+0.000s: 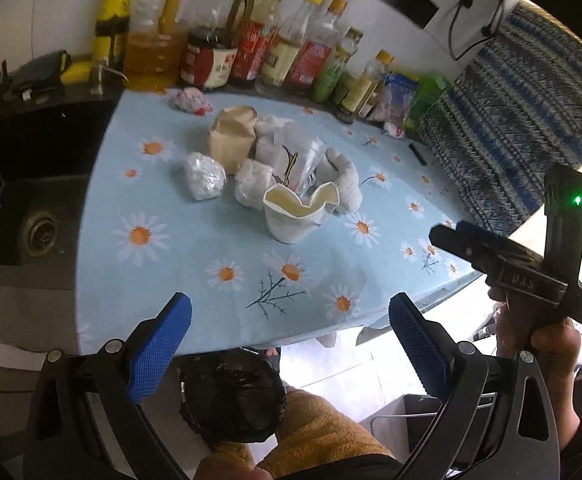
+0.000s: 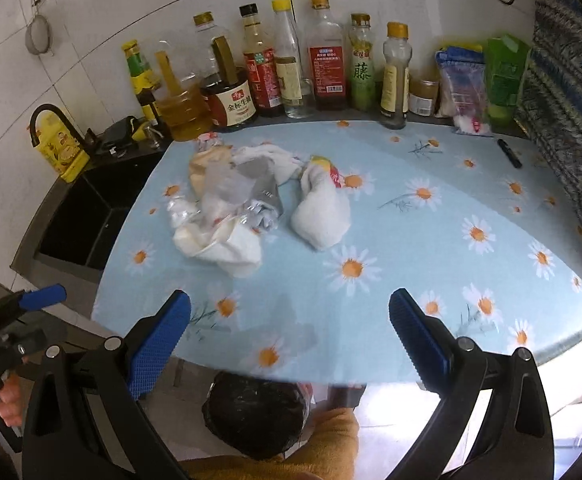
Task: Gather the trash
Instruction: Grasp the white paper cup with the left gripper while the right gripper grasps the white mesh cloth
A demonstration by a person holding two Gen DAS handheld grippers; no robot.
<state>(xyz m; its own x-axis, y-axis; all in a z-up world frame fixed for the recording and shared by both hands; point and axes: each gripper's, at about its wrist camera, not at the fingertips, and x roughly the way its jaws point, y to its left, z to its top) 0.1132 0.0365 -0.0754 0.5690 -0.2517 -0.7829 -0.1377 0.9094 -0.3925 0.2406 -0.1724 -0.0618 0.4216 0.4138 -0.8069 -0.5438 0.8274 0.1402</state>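
A heap of trash lies mid-table on the daisy-print cloth (image 1: 211, 248): a crushed white paper cup (image 1: 297, 216), a brown paper bag (image 1: 233, 136), crumpled tissues and clear plastic (image 1: 205, 176). The same heap (image 2: 231, 208) shows in the right wrist view, with a white tissue wad (image 2: 323, 212) beside it. A black-lined bin (image 1: 231, 396) stands on the floor below the table's near edge, also in the right view (image 2: 257, 416). My left gripper (image 1: 291, 344) is open and empty above that edge. My right gripper (image 2: 291, 344) is open and empty too; it shows in the left view (image 1: 503, 256).
A row of oil and sauce bottles (image 2: 291, 68) lines the back wall. A black sink (image 1: 31, 200) lies left of the table. A patterned cloth (image 1: 523, 120) covers something at the right. A black pen (image 2: 509, 153) and packets (image 2: 465, 88) lie at the back right.
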